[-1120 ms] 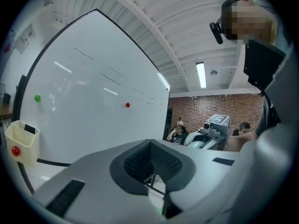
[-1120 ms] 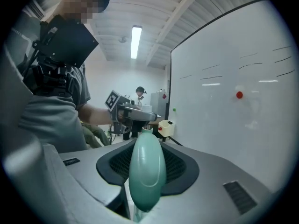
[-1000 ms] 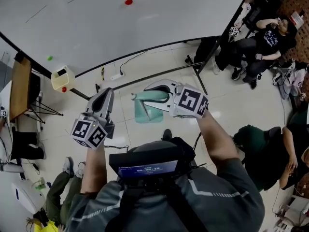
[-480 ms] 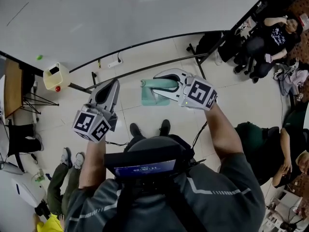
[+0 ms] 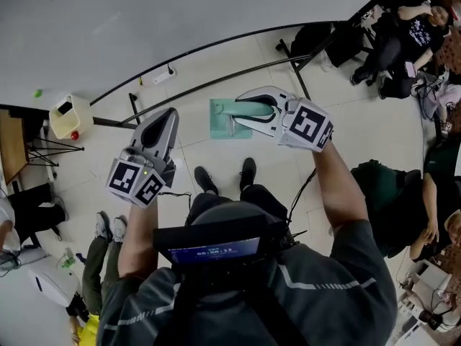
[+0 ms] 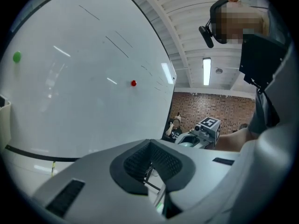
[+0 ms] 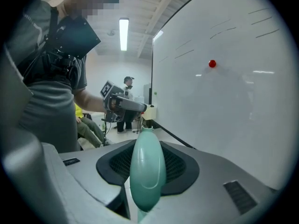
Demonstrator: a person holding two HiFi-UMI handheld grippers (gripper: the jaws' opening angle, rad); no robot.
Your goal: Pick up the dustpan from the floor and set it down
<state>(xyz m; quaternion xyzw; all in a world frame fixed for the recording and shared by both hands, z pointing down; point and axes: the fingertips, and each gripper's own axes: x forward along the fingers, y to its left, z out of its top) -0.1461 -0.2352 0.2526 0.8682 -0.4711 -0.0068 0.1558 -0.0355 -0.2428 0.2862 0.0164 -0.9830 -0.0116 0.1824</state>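
The pale green dustpan (image 5: 222, 121) hangs over the tiled floor ahead of the person's shoes, its pan to the left. Its rounded handle (image 7: 147, 171) lies between the jaws of my right gripper (image 5: 241, 109), which is shut on it; the right gripper view shows that gripper (image 7: 147, 143) with its dark pads on either side of the handle. My left gripper (image 5: 170, 114) hangs apart to the left, jaws together and nothing in them. From the left gripper view, its tips (image 6: 150, 143) meet, and the right gripper (image 6: 205, 127) shows beyond.
A large white board (image 5: 144, 20) runs along the far side, with a black frame bar (image 5: 216, 85) and a power strip (image 5: 162, 76) at its foot. A cream bin (image 5: 68, 114) stands at left. Seated people (image 5: 410, 27) are at right.
Both grippers have moved outward from the body and lower. The dustpan has gone along in the right gripper, still held by its handle.
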